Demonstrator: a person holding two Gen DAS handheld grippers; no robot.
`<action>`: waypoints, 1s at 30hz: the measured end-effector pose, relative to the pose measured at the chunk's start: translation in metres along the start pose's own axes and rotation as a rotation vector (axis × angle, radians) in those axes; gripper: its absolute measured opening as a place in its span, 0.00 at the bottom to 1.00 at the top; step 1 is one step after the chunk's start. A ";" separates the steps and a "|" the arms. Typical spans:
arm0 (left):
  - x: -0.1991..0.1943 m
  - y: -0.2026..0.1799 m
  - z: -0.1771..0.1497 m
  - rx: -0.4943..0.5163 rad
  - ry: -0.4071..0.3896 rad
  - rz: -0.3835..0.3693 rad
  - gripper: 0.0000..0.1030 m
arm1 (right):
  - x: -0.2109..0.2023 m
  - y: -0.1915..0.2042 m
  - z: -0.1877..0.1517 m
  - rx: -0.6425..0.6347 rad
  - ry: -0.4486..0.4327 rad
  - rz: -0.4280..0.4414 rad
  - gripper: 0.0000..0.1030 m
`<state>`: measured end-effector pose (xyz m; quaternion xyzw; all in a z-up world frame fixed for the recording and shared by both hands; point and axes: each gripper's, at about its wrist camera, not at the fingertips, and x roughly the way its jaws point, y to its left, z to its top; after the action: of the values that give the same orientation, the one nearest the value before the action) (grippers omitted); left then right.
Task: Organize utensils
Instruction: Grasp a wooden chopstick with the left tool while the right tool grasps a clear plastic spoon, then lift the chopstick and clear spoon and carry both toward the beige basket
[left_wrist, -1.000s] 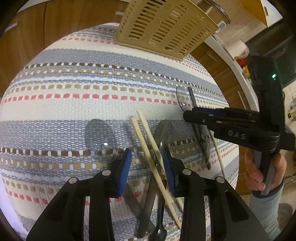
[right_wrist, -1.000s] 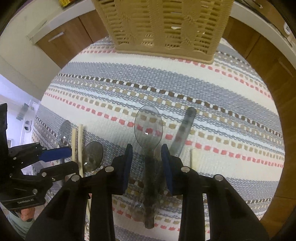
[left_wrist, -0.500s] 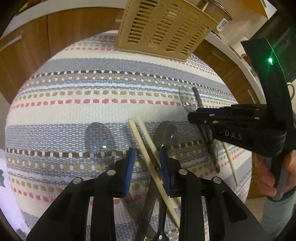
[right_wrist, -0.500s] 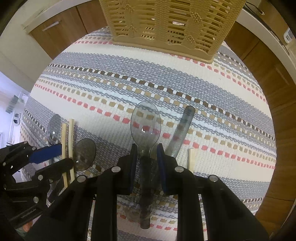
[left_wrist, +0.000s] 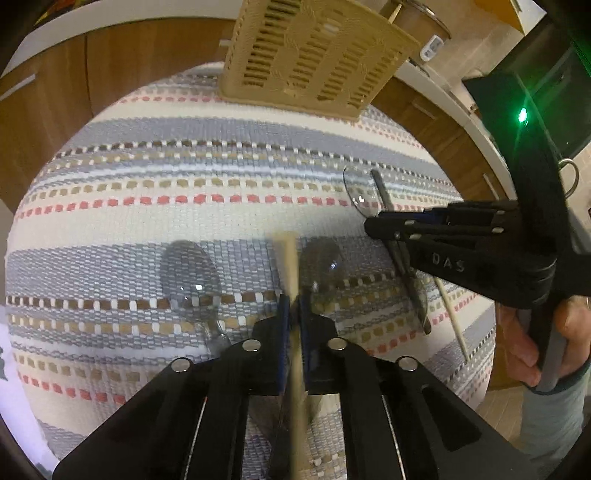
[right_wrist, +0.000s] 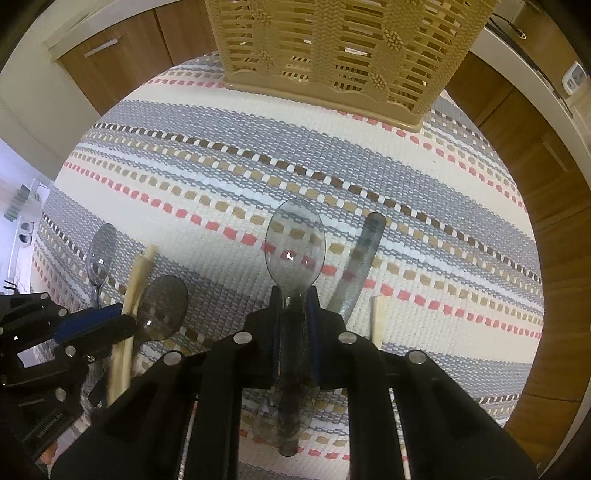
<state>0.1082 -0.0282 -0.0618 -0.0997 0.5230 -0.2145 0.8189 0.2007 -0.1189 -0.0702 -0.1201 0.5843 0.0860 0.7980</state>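
Note:
My left gripper (left_wrist: 292, 314) is shut on a pair of pale wooden chopsticks (left_wrist: 291, 266), lifted and blurred, seen from the side in the right wrist view (right_wrist: 129, 306). My right gripper (right_wrist: 293, 306) is shut on the handle of a clear smoky plastic spoon (right_wrist: 294, 247); its bowl points toward the beige slotted utensil basket (right_wrist: 347, 48). The basket also shows in the left wrist view (left_wrist: 314, 55). Two more clear spoons (left_wrist: 190, 273) (left_wrist: 321, 258) lie on the striped woven mat (left_wrist: 166, 177) beside the left gripper.
A dark plastic handle (right_wrist: 360, 266) and a single chopstick (right_wrist: 377, 321) lie just right of my right gripper. The right gripper appears in the left wrist view (left_wrist: 461, 240). Wooden cabinets (right_wrist: 535, 155) and a white counter edge ring the mat.
Both grippers have closed: the left on the chopsticks, the right on the clear spoon's handle. The chopsticks have swung upright between the left fingers and lifted off the mat.

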 end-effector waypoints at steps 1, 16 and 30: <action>-0.003 0.001 0.001 0.000 -0.012 -0.022 0.03 | 0.000 0.000 -0.002 0.001 -0.011 0.007 0.10; -0.031 0.084 0.075 -0.168 -0.019 -0.078 0.03 | -0.006 -0.024 0.013 0.085 -0.058 0.060 0.10; 0.005 0.110 0.112 -0.075 0.102 0.049 0.09 | 0.005 -0.050 0.047 0.166 0.016 0.091 0.17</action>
<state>0.2384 0.0603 -0.0600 -0.1065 0.5740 -0.1796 0.7918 0.2589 -0.1535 -0.0565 -0.0277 0.6007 0.0725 0.7957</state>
